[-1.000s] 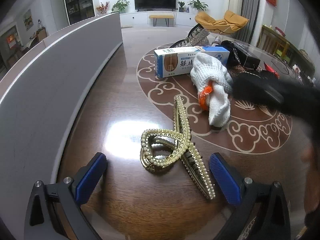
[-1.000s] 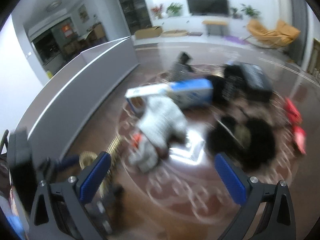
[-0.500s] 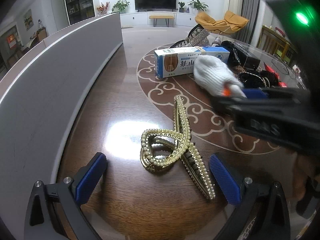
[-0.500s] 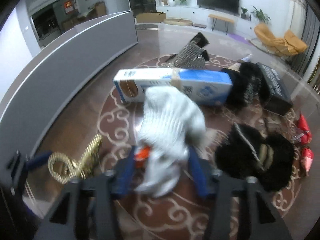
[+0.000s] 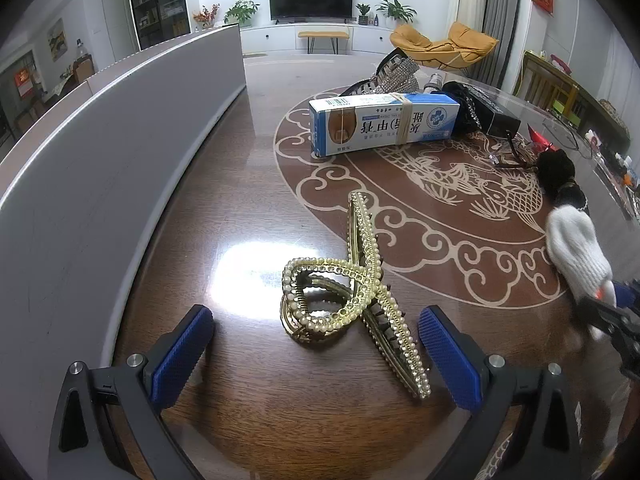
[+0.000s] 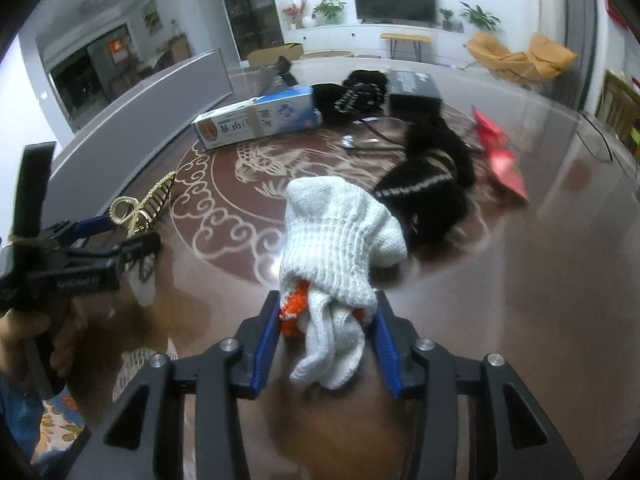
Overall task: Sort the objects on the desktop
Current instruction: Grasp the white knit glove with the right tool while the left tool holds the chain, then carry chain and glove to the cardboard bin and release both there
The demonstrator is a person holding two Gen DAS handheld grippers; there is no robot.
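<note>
At six o'clock, our right gripper (image 6: 326, 340) pinches the white knitted glove (image 6: 340, 240); its dangling cuff could slip; left gripper (image 5: 316, 348) spread around the gold pearl-studded hair claw (image 5: 352, 300)

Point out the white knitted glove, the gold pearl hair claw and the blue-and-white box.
white knitted glove (image 6: 340, 236), right wrist view, cuff.
gold pearl hair claw (image 5: 340, 304), left wrist view, loop.
blue-and-white box (image 5: 384, 124), left wrist view, front face.

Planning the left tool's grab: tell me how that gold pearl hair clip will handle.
The gold hair clip looks rigid, probably light. Its open looped shape and beaded edges may snag or slip between pads. It lies flat on the glossy table, so it may slide if nudged.
</note>
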